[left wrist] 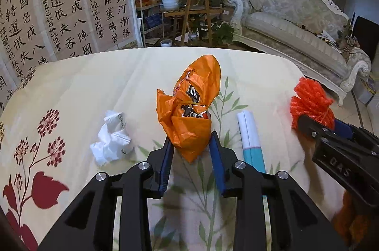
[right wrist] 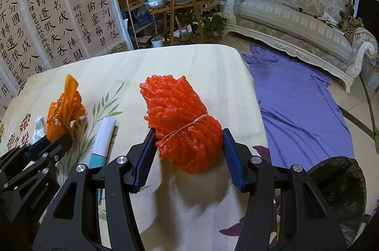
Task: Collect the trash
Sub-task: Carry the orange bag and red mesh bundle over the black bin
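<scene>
The bench (left wrist: 118, 75), draped in a cream floral cloth, carried 4 bits of trash. The red mesh (right wrist: 182, 125), a springy netted bundle tied with twine, sat clenched in the right claw (right wrist: 188, 144). The orange bag (left wrist: 189, 108), a thin, crinkly film, stood between the left claw's (left wrist: 189, 149) blue pads, which pinched its lower tip. That narrow hold seemed risky: slick film could slide free on lifting. The mesh could bulge out sideways if squeezed unevenly. A rolled white and teal paper (left wrist: 251, 137) lay between them, and a crumpled white scrap (left wrist: 111, 137) sat left of the bag, both untouched.
</scene>
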A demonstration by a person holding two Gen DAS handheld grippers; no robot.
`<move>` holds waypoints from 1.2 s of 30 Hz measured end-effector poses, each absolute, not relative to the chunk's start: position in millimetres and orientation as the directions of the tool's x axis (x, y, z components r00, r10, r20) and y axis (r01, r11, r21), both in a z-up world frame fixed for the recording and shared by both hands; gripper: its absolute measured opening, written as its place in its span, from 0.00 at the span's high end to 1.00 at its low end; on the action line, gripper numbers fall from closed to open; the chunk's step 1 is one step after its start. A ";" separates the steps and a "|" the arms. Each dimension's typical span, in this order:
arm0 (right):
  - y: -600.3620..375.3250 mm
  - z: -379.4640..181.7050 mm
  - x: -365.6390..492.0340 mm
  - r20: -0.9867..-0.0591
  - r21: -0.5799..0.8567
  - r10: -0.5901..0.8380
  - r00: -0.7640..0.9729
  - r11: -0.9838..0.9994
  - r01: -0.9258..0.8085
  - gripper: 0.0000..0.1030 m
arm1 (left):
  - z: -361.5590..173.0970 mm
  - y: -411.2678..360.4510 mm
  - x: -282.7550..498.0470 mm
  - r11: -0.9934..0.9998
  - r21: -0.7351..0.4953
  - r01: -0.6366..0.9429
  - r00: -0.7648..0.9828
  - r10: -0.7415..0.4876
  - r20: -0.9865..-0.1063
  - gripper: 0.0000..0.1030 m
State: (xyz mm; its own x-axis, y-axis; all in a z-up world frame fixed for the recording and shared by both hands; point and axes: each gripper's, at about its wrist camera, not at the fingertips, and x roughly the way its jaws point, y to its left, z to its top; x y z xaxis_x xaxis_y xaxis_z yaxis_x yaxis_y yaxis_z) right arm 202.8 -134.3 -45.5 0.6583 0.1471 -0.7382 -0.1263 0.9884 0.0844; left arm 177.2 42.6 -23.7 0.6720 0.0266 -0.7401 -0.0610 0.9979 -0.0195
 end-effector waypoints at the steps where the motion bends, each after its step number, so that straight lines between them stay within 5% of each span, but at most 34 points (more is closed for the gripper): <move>1: -132.7 -44.5 201.5 -0.738 0.082 0.146 0.659 0.988 -0.127 0.48 | -21.2 45.0 175.5 0.998 -0.020 -0.061 0.676 0.026 -0.737 0.69; 23: -155.9 -9.5 68.0 -0.697 0.062 0.122 0.707 0.992 -0.110 0.48 | 7.3 29.3 64.2 0.999 -0.032 0.023 0.740 -0.038 -0.671 0.69; 36: -220.9 -9.8 9.9 -0.689 0.050 0.004 0.725 0.998 0.043 0.48 | 6.4 -32.7 24.7 0.986 -0.032 0.164 0.742 -0.145 -0.654 0.69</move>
State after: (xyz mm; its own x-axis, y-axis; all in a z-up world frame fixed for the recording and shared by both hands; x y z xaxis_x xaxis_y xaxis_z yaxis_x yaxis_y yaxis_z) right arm 9.9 -220.9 -9.8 0.7250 0.0035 -0.6887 0.0429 0.9978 0.0502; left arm 24.6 -32.7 6.4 0.7425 -0.1448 -0.6540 0.1645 0.9859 -0.0316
